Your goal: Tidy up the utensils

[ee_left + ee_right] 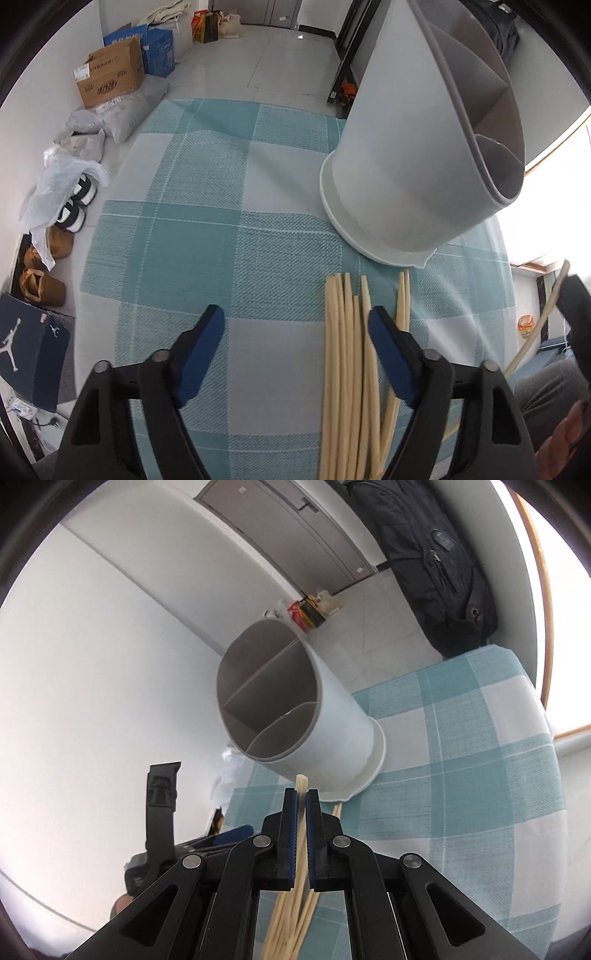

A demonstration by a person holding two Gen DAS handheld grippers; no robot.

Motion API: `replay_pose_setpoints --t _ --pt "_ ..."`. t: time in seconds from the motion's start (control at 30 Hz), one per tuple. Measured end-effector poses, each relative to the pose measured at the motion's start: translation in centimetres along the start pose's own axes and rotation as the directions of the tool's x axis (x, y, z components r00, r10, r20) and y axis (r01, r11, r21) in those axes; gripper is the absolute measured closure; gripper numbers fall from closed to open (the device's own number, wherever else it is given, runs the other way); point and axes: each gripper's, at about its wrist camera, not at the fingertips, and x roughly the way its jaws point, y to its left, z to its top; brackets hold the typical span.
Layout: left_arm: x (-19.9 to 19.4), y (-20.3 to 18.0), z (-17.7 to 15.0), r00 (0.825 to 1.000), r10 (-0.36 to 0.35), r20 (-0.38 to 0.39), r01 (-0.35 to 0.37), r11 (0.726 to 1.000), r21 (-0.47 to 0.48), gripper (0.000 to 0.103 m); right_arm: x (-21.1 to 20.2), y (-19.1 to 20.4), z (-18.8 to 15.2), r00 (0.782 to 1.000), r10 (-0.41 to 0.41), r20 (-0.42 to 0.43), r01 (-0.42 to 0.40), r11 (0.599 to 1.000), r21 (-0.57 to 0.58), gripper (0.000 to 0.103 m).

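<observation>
Right gripper (pixel 301 799): clamped on one chopstick (pixel 301 781); aim it into a holder (pixel 280 698) compartment.
Left gripper (pixel 297 325): apart, over the pile (pixel 349 350).

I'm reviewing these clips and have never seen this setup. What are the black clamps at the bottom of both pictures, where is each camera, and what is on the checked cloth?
Each clamp is a hand-held gripper with a camera looking along its fingers. The left gripper is open above a bundle of chopsticks on the checked tablecloth. The right gripper is shut on one chopstick, pointing toward the white divided utensil holder, which stands on the cloth and looks empty.
</observation>
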Motion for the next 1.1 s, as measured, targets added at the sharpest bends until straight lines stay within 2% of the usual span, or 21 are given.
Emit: replay_pose_setpoints --t 0.07,0.2,0.27,0.3,0.37,0.43,0.5,0.63,0.73,0.87,1.0,1.1 --pt "0.4 0.1 0.1 1.000 -0.007 -0.014 0.007 1.000 -0.014 0.044 -0.3 -0.6 0.3 1.000 0.013 0.001 -0.013 1.000 0.017 0.100" --pt "0.4 -0.2 0.4 1.000 0.000 -0.008 0.000 1.000 -0.014 0.058 -0.8 -1.5 0.3 1.000 0.031 0.003 -0.031 0.999 0.036 0.100" --pt "0.5 -0.6 0.3 1.000 0.022 0.000 -0.022 1.000 -0.007 0.073 -0.9 -1.8 0.4 0.999 0.035 0.008 -0.035 0.999 0.036 0.100" --pt "0.5 -0.7 0.3 1.000 0.024 0.000 -0.024 1.000 -0.004 0.076 -1.0 -2.0 0.4 0.999 0.041 0.009 -0.041 0.998 0.039 0.100" --pt "0.4 -0.7 0.3 1.000 -0.010 0.000 0.010 1.000 -0.014 0.090 -1.1 -2.3 0.5 0.999 0.049 0.014 -0.049 0.998 0.050 0.100" --pt "0.5 -0.7 0.3 1.000 -0.014 0.006 0.014 1.000 -0.017 0.097 -1.3 -2.3 0.5 0.998 0.053 0.017 -0.054 0.997 0.056 0.103" --pt "0.7 -0.8 0.3 1.000 -0.002 0.005 0.003 1.000 -0.015 0.099 -1.4 -2.2 0.5 0.998 0.053 0.020 -0.054 0.997 0.054 0.103" --pt "0.8 -0.3 0.1 0.999 -0.033 0.005 0.033 0.999 -0.041 0.102 -1.4 -1.5 0.5 0.999 0.046 0.024 -0.046 0.999 0.020 0.103" --pt "0.8 0.0 0.6 0.999 -0.030 0.015 0.030 0.998 -0.048 0.102 -1.4 -1.5 0.4 0.999 0.033 0.027 -0.033 0.999 0.018 0.103" --pt "0.8 0.9 0.6 0.999 -0.029 0.018 0.030 0.997 -0.072 0.102 -0.9 -3.0 0.2 1.000 0.004 -0.006 -0.004 0.996 0.090 0.100" --pt "0.4 2.1 0.8 0.996 -0.078 0.033 0.081 0.989 -0.127 0.102 0.5 -5.0 -0.3 0.995 -0.037 -0.087 0.053 0.982 0.181 0.099" --pt "0.3 2.7 1.0 0.993 -0.121 0.016 0.122 0.977 -0.174 0.102 1.7 -5.8 -0.1 0.988 -0.055 -0.147 0.087 0.972 0.220 0.082"
